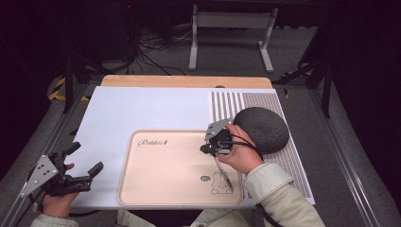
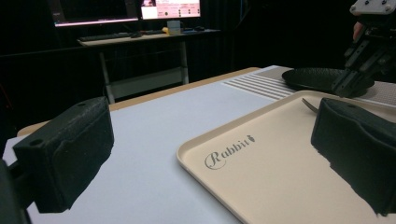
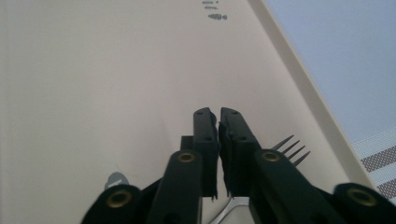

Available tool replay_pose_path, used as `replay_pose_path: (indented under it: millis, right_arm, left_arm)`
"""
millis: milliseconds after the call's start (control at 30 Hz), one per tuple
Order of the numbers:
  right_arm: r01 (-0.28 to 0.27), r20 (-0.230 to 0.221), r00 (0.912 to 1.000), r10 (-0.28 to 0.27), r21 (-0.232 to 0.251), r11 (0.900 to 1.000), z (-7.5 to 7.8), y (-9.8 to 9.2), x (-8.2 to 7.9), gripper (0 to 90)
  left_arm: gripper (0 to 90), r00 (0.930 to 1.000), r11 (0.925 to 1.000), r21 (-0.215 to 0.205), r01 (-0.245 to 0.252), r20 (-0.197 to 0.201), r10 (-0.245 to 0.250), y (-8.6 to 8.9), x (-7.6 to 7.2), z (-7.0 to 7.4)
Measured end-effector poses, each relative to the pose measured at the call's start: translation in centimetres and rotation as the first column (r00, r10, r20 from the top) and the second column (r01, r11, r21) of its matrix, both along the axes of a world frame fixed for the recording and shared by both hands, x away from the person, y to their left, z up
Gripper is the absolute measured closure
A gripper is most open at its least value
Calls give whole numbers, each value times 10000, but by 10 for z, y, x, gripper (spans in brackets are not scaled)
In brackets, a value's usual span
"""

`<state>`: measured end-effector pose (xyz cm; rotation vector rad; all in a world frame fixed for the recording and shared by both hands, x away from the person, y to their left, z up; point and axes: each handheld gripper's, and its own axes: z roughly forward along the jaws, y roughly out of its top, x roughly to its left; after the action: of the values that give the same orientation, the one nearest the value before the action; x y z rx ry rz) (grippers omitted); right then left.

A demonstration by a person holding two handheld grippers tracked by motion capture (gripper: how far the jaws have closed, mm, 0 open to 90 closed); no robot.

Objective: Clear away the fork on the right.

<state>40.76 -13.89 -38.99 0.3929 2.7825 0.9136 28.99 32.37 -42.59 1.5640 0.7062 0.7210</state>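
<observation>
High view: a person's right gripper (image 1: 213, 150) hovers over a beige tray (image 1: 161, 189) on the worktop (image 1: 142, 109), a fork (image 1: 222, 172) lying beneath it beside the printed rabbit; a dark round hat-like object (image 1: 262, 128) rests just right of the tray on a striped mat (image 1: 227, 105). The left gripper (image 1: 82, 163) waits off the tray's left edge, jaws apart and empty

Left gripper view: its wide-spread pads frame the tray's "Rabbit" lettering, fork tines (image 2: 309, 105) showing ahead below the other gripper (image 2: 348, 86)

Right gripper view: jaws brought together with nothing visibly clamped; the fork (image 3: 288, 150) lies on the tray just beside and beneath them. By this evidence the fork already sits on the tray, and whether a lift or a release is in hand cannot be told
</observation>
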Motion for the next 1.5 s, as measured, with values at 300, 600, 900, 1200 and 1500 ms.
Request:
replay_pose_path:
  millis: [300,600,900,1200,1500]
  right_arm:
    - [-1022,-346,9943,1004,-536,9933,-20,-4,8,900]
    - [-698,-695,9955,640,-841,9940,-29,-7,13,900]
    - [-676,-827,9948,586,-1107,9915,-37,-10,17,900]
    - [-616,-815,9954,509,-1353,9889,-40,-14,19,900]
    - [-513,-840,9957,394,-1439,9883,-39,-15,20,900]
  left_arm:
    - [1,10000,10000,-13,0,45,0,-1,0,0]
    - [1,10000,10000,-8,-1,14,1,-1,1,0]
    - [1,10000,10000,-6,21,-31,-21,-1,1,-1]
    - [1,10000,10000,-5,21,-37,-21,-1,1,-1]
    - [1,10000,10000,-3,17,-24,-17,-1,1,-1]
